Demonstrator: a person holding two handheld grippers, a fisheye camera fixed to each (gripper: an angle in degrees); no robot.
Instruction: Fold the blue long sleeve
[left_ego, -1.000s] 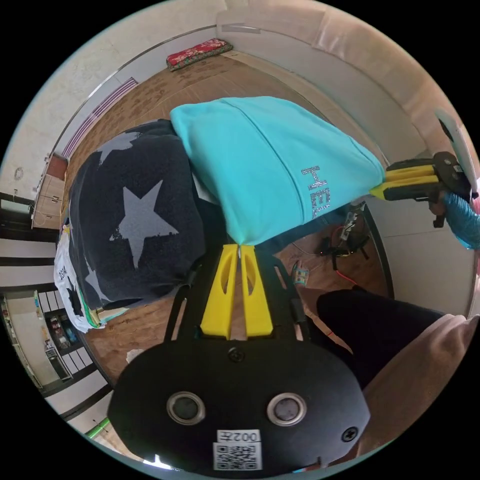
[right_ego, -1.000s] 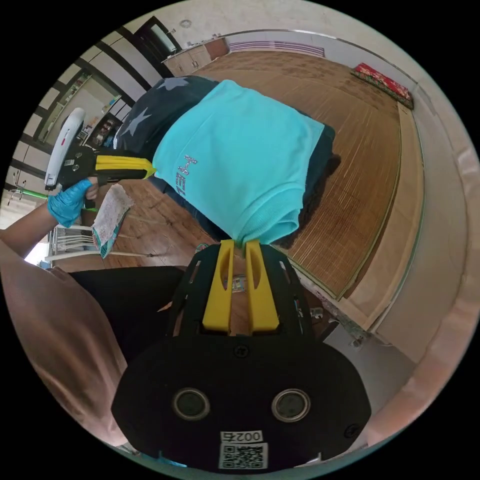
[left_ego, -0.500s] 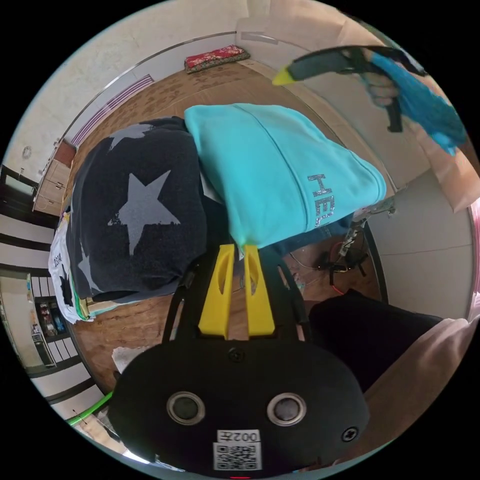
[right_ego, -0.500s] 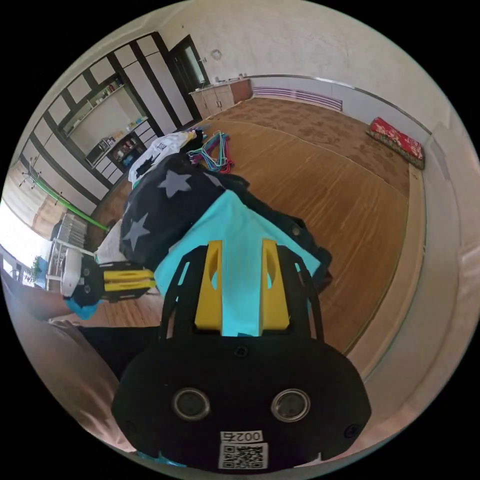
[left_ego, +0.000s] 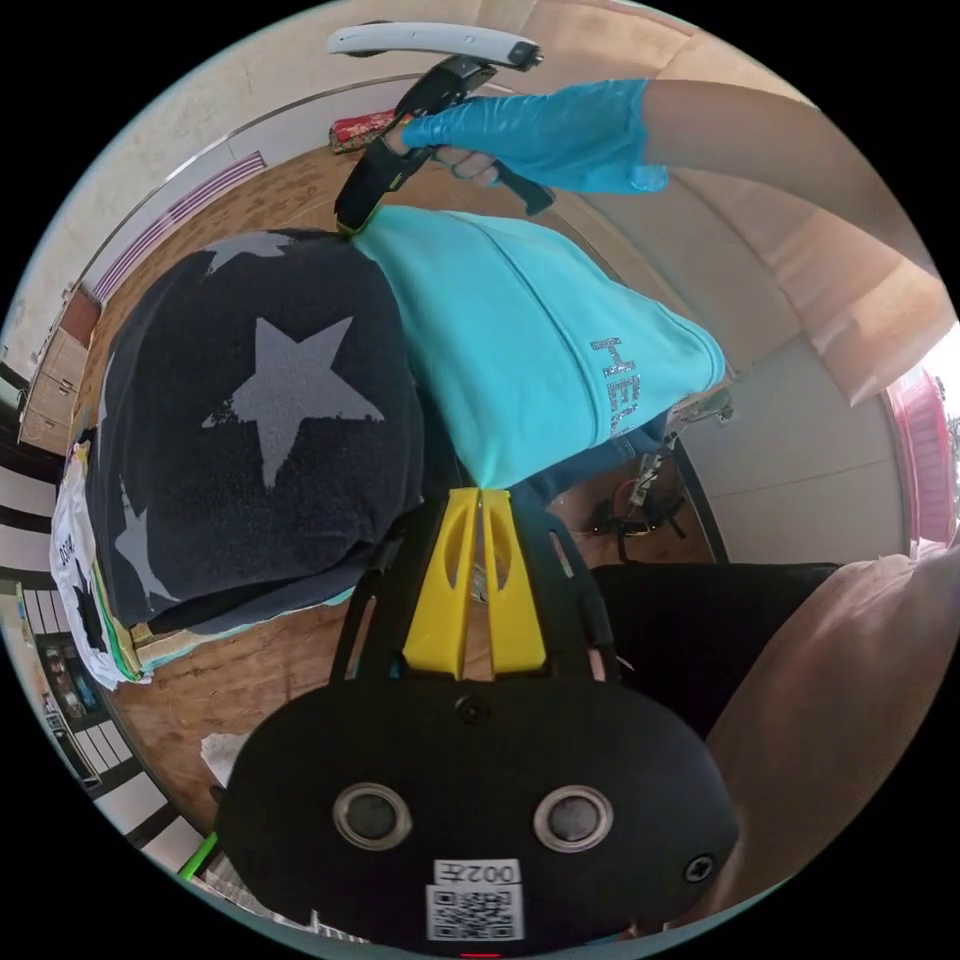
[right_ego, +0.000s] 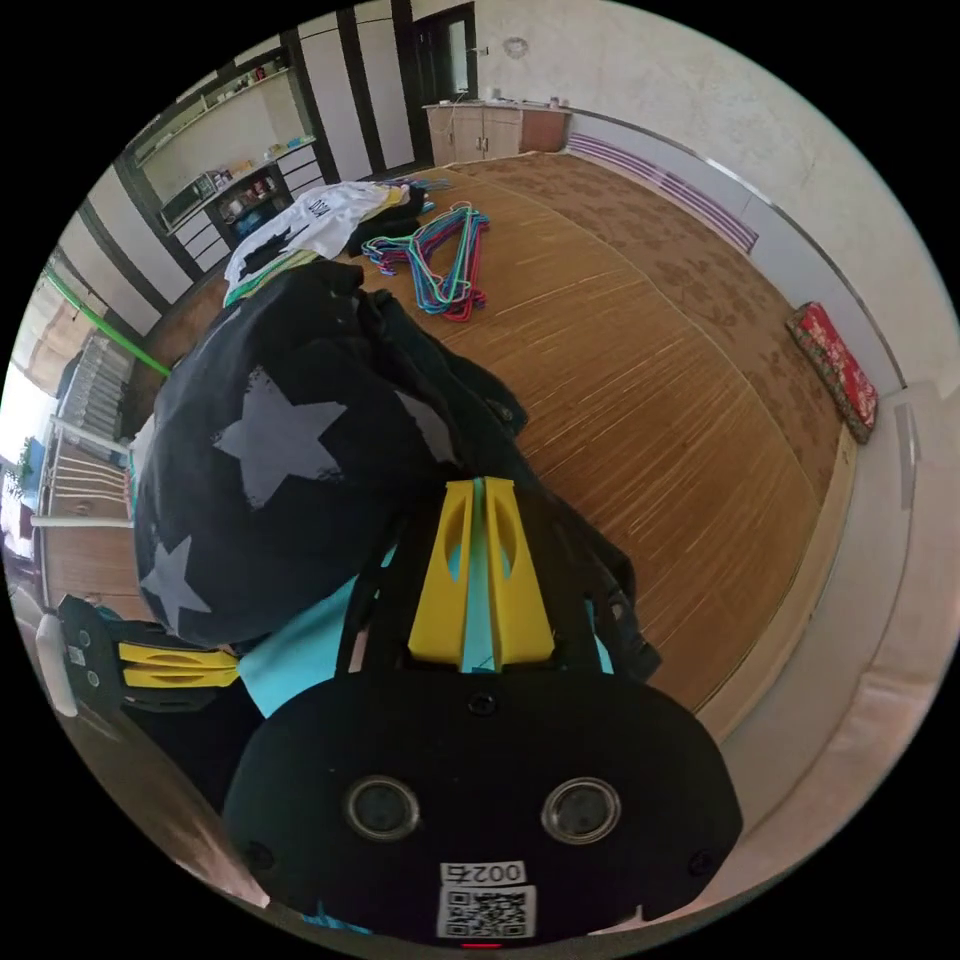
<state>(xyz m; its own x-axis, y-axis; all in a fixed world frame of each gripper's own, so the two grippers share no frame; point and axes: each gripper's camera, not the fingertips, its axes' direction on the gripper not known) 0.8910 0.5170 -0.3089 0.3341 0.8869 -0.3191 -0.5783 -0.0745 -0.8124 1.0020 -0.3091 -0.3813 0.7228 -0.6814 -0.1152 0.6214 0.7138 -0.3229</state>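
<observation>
In the left gripper view, a pile of clothes lies on the brown wooden floor (left_ego: 250, 670), topped by a dark garment with pale stars (left_ego: 250, 410); just beside it, touching its edge, rests the folded blue long sleeve (left_ego: 520, 340), with glittering letters near one fold. The left gripper (left_ego: 482, 495) has its yellow jaws clenched on the near corner of that turquoise fabric. At the far corner, a hand in a blue glove (left_ego: 540, 140) holds the right gripper (left_ego: 352, 222), whose tip meets the cloth where it borders the starred garment. In the right gripper view, the left gripper (right_ego: 232, 667) sits low at the picture's edge, jaws together at the cloth's edge; the starred garment bulges above it. The right gripper (right_ego: 478, 487) has its jaws nearly closed with a strip of turquoise fabric between them. Beyond lie coloured hangers (right_ego: 440, 265) and a red cushion (right_ego: 835, 370) by the wall
</observation>
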